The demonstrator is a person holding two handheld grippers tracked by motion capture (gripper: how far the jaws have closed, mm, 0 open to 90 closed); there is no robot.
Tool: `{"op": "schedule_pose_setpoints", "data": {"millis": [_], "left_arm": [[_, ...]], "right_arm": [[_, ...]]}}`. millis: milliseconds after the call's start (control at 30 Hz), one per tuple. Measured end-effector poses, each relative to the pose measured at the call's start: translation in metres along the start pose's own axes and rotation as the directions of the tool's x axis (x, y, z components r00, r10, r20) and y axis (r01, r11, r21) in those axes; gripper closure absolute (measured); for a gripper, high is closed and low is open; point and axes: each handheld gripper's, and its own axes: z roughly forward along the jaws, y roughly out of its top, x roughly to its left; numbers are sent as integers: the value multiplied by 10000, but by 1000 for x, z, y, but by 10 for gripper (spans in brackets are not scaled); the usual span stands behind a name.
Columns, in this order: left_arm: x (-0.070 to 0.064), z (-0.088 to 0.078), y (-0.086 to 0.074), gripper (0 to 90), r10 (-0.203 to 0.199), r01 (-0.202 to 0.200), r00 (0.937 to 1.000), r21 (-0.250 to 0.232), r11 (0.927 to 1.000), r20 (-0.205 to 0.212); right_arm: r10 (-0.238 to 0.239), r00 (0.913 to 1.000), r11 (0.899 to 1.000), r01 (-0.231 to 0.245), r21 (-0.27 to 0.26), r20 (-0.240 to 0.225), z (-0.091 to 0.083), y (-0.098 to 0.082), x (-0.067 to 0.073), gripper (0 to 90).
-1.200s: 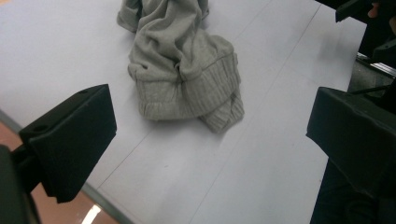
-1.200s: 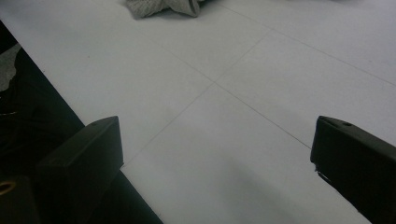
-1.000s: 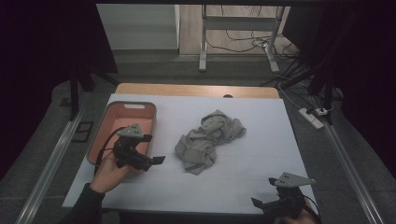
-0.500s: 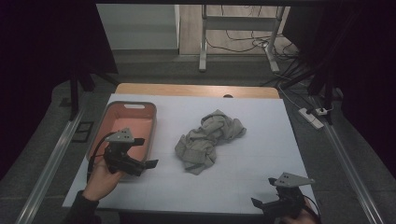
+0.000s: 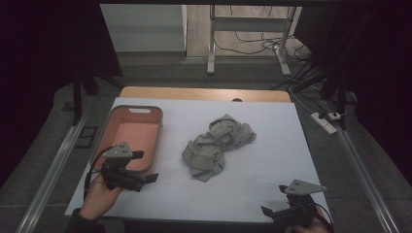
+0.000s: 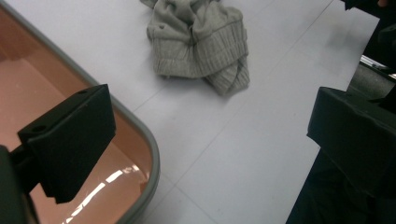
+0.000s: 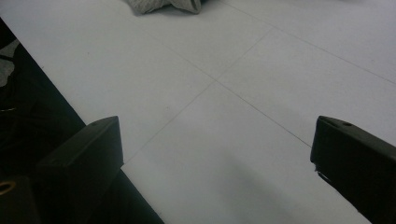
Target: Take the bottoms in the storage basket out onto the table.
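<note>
Fingers on both grippers stand spread and grasp nothing. On the table [image 5: 272, 145], the crumpled grey garment [image 5: 216, 145] lies mid-surface, its long axis running from near-left to far-right. It sits forward and to the right of the left gripper [image 5: 145, 178], which hovers by the near corner of the pink tray [image 5: 150, 145]. The right gripper [image 5: 269, 212] waits at the near edge, somewhat farther off.

Grey sweater [image 7: 164, 5] cut off by the top edge, right claw [image 5: 279, 214] half out of the frame's bottom — folds indistinct

Lab, white test table [image 5: 272, 160], floor cables [image 5: 243, 46], power strip [image 5: 324, 121]
</note>
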Motion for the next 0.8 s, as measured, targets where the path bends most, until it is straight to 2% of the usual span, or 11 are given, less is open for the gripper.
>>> {"op": "schedule_pose_setpoints", "data": {"millis": [233, 467, 800], "left_arm": [[-3, -5, -14, 8, -243, 243, 9997, -58, 9997, -74], [-8, -11, -25, 2, -308, 307, 9994, -55, 9995, -183], [-11, -22, -45, 0, -551, 543, 9973, -169, 9984, -480]], "right_arm": [[-12, 10000, 10000, 12, 20, -12, 0, 0, 0, 22], [-37, 10000, 10000, 37, 56, -6, 1, 0, 0, 22], [-66, 10000, 9999, 66, 84, 1, 1, 0, 1, 22]]}}
